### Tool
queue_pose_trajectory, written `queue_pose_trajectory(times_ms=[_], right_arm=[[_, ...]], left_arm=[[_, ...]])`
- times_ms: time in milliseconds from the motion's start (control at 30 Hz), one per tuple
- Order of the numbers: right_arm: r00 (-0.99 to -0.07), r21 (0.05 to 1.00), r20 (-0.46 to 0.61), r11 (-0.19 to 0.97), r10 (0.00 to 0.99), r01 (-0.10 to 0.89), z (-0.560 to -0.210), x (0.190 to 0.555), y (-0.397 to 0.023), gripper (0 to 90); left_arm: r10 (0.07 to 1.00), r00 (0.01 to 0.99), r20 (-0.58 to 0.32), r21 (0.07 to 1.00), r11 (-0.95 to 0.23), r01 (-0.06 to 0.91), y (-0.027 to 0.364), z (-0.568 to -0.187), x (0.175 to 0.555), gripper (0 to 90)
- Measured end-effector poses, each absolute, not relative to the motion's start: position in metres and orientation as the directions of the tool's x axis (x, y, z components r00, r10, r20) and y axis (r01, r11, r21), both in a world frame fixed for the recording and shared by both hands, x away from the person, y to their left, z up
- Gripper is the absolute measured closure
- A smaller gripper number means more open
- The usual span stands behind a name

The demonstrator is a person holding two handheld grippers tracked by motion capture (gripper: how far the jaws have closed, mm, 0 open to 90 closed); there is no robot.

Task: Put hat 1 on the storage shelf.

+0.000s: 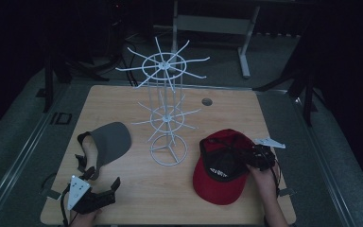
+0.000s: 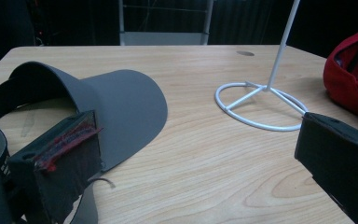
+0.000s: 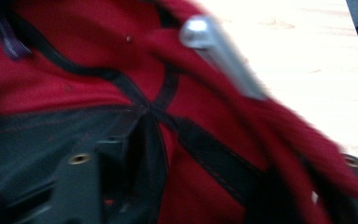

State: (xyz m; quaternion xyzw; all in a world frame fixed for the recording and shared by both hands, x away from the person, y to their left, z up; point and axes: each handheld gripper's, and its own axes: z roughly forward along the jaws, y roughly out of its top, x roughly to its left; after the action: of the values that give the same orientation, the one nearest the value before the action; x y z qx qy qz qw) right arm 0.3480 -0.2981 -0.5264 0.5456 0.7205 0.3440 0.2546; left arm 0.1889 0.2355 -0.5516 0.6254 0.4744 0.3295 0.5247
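A red cap (image 1: 220, 182) lies upside down on the right side of the wooden table (image 1: 123, 99), with its black lining showing. My right gripper (image 1: 253, 158) is at the cap's right rim. In the right gripper view its jaws (image 3: 214, 161) stand apart with red fabric (image 3: 74, 79) and black seam tape between them, and fabric drapes over the right jaw. A silver clasp (image 3: 219, 51) sticks out above. That view is blurred. My left gripper (image 1: 105, 176) rests open at the front left, next to a grey visor (image 1: 111, 142). Its jaws (image 2: 198, 126) hold nothing, and the visor's brim (image 2: 126, 102) lies by the left jaw.
A white wire display rack (image 1: 168, 113) with two tiers of spokes stands mid-table on a ring base (image 2: 261, 107). A round cable hole (image 1: 207, 101) sits behind it. The table's front edge is close to both hands. Dark stands and a desk frame surround the table.
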Motion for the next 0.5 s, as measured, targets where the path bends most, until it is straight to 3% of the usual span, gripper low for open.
queue_pose_trajectory(times_ms=[167, 300, 500], right_arm=[[-0.282, 0.752, -0.018, 0.199, 0.959, 0.628, -0.533, 0.349, -0.294, 55.1], [-0.297, 0.738, -0.025, 0.218, 0.954, 0.638, -0.535, 0.35, -0.293, 81.1], [-0.292, 0.78, -0.047, 0.218, 0.955, 0.587, -0.519, 0.344, -0.292, 85.7]], left_arm=[[0.94, 0.33, -0.085, 0.967, -0.001, 0.253, 0.235, -0.552, 0.19, 1.0], [0.939, 0.333, -0.086, 0.967, -0.001, 0.255, 0.235, -0.552, 0.19, 1.1], [0.94, 0.331, -0.085, 0.966, -0.003, 0.259, 0.235, -0.553, 0.19, 1.0]])
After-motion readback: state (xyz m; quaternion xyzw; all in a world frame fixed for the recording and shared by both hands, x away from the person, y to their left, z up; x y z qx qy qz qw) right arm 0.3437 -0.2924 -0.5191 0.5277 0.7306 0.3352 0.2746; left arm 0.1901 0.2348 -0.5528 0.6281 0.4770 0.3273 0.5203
